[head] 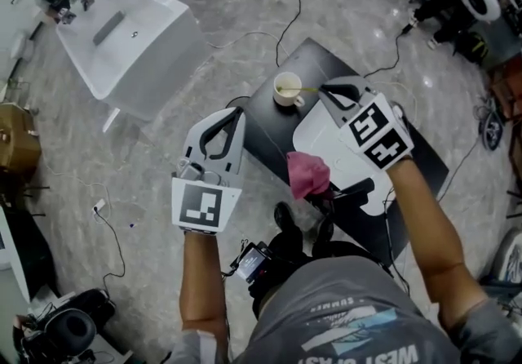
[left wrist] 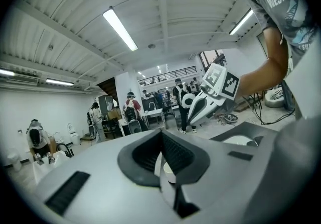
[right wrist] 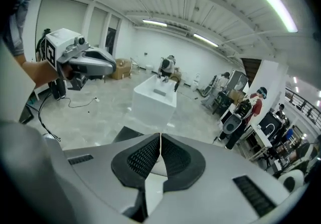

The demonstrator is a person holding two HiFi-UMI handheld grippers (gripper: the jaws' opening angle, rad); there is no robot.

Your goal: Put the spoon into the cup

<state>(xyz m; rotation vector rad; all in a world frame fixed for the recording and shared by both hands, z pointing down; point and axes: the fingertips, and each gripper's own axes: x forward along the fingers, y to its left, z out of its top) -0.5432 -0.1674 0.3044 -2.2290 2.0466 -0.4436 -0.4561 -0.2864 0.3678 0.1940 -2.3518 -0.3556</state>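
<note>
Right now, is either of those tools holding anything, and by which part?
The right gripper pinches the spoon by its handle end; the left gripper holds nothing.

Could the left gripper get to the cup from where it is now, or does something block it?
Probably yes. The left gripper hangs at the table's left edge, jaws shut, and only bare black table lies between it and the cup. The right gripper is on the cup's other side.

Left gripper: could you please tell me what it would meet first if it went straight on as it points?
Most likely the cup. The left gripper points roughly toward it, but in the left gripper view it sits below the jaw tips, so the gripper might pass just over it.
</note>
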